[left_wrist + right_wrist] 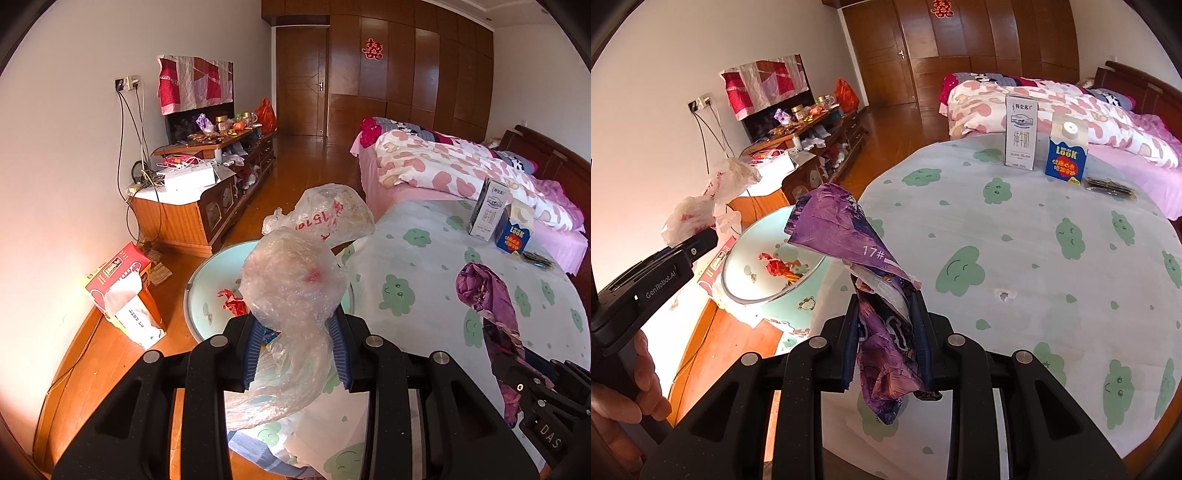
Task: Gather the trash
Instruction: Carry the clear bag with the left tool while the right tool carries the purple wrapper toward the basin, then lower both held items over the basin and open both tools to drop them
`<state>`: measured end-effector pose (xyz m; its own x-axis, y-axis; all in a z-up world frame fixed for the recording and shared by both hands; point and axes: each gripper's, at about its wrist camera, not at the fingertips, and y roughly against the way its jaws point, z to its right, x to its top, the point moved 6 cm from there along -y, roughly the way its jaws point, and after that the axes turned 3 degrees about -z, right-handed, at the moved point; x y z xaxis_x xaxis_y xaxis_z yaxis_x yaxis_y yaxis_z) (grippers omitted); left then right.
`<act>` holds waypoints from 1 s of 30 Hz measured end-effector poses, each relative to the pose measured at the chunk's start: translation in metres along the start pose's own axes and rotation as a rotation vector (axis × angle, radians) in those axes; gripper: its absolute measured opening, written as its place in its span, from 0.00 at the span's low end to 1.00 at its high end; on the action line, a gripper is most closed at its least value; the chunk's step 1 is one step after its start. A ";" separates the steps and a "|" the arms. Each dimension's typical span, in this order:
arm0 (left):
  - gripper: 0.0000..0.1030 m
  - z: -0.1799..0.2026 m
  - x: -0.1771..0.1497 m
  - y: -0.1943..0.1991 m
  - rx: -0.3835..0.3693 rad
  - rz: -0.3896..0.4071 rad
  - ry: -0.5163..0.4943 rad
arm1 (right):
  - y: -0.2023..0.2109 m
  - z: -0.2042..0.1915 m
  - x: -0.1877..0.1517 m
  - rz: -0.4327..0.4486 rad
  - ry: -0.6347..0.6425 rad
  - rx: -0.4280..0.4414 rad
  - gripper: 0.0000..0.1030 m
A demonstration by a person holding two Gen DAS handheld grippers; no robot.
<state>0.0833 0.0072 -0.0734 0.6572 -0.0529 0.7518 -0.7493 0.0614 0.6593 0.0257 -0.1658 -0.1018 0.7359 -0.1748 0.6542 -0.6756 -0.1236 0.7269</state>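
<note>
The crumpled clear plastic bag [291, 280] is clamped between the pads of the left claw [295, 350], held in the air above the pale green basin [199, 295] left of the desk [424, 295]. Red wrapper scraps [775, 267] lie inside the basin. The right claw [886, 339] is closed on a crumpled purple wrapper [842, 229], raised over the desk's near left edge beside the basin. At the far right of the desk stand a white milk carton [1020, 133] and a blue carton [1066, 155], close together. A red tissue box [122, 273] sits on the floor left of the basin.
</note>
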 end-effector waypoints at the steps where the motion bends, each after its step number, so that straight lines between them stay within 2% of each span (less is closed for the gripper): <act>1: 0.32 -0.002 0.001 -0.001 0.003 0.000 0.002 | 0.000 -0.001 0.001 -0.001 0.001 0.001 0.27; 30: 0.32 -0.041 0.007 -0.032 0.081 -0.034 0.065 | -0.035 -0.060 0.036 -0.005 0.080 0.050 0.27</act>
<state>0.1149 0.0456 -0.0894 0.6842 0.0115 0.7292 -0.7289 -0.0201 0.6843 0.0785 -0.1094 -0.0915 0.7395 -0.0961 0.6662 -0.6715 -0.1735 0.7204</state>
